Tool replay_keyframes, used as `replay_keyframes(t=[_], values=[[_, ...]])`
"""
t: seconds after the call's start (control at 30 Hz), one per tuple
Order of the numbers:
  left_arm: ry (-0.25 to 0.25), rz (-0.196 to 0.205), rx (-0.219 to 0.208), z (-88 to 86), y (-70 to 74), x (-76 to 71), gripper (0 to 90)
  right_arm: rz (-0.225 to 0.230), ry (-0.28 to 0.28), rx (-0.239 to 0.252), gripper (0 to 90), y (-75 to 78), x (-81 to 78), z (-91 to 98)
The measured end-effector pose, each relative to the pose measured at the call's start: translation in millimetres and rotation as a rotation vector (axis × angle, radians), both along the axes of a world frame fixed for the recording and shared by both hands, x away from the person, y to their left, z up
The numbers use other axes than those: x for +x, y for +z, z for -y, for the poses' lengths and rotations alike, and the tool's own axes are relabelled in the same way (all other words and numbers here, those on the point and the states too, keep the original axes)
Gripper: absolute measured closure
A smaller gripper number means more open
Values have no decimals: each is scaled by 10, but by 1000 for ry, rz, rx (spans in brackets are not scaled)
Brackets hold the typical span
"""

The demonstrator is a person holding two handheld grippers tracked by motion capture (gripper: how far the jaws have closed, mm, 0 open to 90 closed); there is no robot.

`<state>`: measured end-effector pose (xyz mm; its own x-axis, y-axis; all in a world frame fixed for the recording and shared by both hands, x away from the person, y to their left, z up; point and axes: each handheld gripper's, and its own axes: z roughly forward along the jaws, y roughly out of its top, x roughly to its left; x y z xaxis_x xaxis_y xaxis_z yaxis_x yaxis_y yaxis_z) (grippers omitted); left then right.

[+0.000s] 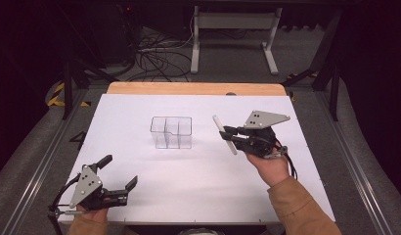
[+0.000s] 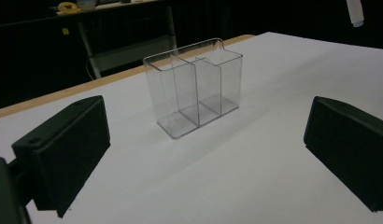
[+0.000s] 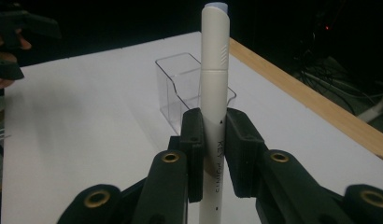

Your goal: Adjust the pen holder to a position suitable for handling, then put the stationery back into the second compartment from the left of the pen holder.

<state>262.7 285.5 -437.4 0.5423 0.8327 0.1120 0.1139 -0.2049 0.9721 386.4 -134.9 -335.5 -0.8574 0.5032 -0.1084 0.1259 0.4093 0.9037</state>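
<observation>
White marker (image 3: 213, 93) clamped in right hand-held gripper (image 3: 213, 154) — lettering legible there — left hand-held gripper (image 1: 121, 172) gapes.

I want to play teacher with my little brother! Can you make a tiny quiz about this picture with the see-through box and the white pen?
1. True or false: the right gripper is shut on the white pen.
2. Where does the clear box stand?
A) on the white table, between the two grippers
B) inside the left gripper
C) on the floor
3. Fill in: the jaws of the left gripper stand ____, with nothing between them.

Key:
1. True. Both pads press the pen's barrel.
2. A.
3. Open.
</observation>
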Motion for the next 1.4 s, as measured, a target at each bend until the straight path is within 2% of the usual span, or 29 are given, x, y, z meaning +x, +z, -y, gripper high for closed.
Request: replay_keyframes(t=[0.2,0.73,1.0,1.3,1.4], values=[[1,0,-3,-2,0,-2,11,42,22,47,784,24,26,-56],[-1,-1,-6,-19,-2,5,12,43,54,143,784,91,287,-341],[-6,-1,-7,-6,0,21,12,53,89,154,784,126,388,-549],[-11,-6,-11,-3,-5,33,12,58,83,165,783,113,459,-667],[-14,-3,-6,1,2,42,12,53,82,189,783,100,495,-696]])
